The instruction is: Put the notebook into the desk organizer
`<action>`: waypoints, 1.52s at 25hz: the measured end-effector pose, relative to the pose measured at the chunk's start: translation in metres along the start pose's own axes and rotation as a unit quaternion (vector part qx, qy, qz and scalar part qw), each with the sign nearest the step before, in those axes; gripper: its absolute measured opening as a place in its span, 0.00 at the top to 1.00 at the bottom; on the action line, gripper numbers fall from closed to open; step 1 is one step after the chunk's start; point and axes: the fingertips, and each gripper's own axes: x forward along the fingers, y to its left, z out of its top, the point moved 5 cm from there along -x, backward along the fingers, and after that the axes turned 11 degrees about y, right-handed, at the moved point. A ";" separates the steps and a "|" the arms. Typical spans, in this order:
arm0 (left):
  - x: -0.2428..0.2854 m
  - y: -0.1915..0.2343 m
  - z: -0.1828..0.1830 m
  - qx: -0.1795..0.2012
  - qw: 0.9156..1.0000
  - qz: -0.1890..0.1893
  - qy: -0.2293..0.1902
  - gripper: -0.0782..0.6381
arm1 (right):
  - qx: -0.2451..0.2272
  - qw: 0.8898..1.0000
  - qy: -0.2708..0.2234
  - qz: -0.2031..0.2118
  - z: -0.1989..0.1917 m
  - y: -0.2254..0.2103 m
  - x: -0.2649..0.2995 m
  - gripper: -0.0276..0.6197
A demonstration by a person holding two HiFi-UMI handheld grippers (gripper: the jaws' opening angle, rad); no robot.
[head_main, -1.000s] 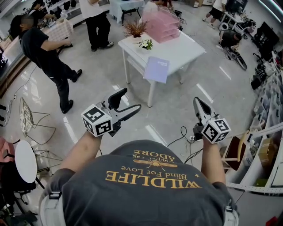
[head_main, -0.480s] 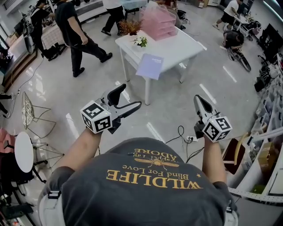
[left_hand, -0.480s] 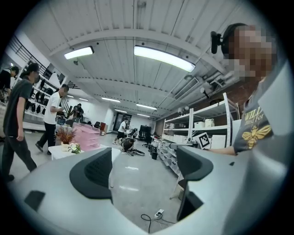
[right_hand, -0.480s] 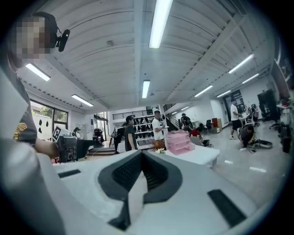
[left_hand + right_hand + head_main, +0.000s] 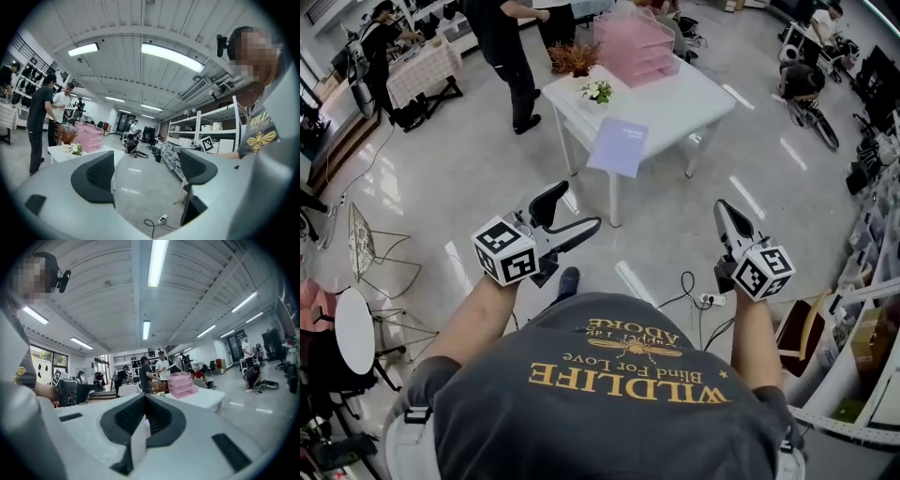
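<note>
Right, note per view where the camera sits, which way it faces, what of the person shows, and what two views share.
Head view: on head, steeply down at table; shirt, forearms, left gripper, right gripper.
Left gripper view: on that gripper, level; its empty jaws have just been opening; shirt at right.
Right gripper view: on that gripper, toward the table; shirt at left.
Shared: pink desk organizer.

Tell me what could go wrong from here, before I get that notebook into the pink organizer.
1. The notebook seems to jut past the near edge of the white table, so a clumsy nudge might tip it onto the floor.
2. A power strip with its cable lies on the floor between you and the table, which is a likely trip hazard.
3. A person stands close to the table's left side and could step into your path.
</note>
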 end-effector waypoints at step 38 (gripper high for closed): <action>0.234 0.331 0.079 -0.061 0.995 -0.052 0.061 0.29 | 0.017 1.000 0.004 -0.010 0.107 -0.212 0.295 0.96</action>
